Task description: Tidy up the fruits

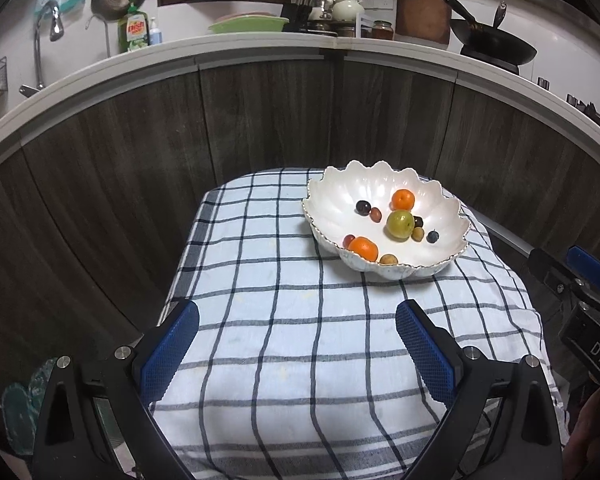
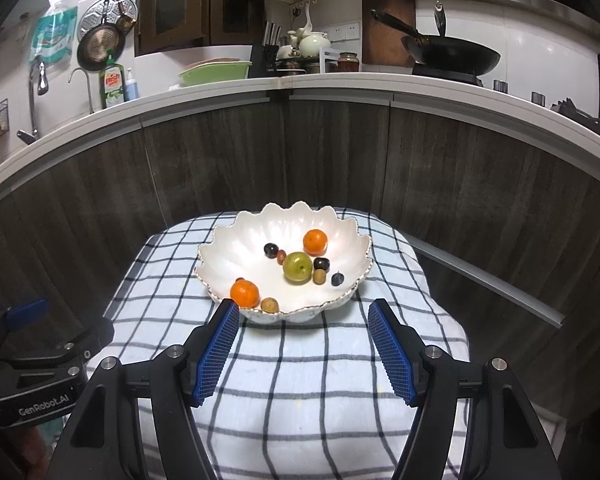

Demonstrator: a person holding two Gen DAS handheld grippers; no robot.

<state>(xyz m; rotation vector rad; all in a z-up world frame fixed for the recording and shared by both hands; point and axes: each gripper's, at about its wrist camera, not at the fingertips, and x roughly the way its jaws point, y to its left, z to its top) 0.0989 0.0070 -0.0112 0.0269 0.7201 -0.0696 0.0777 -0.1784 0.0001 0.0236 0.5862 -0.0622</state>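
Checked cloth (image 2: 300, 400) under white bowl (image 2: 236, 248) | kitchen counter (image 2: 340, 80) behind | both hand-held grippers spread, empty

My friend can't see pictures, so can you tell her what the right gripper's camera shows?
A white scalloped bowl on a checked cloth holds two oranges, a green fruit and several small dark and tan fruits. The right gripper is open and empty in front of it.
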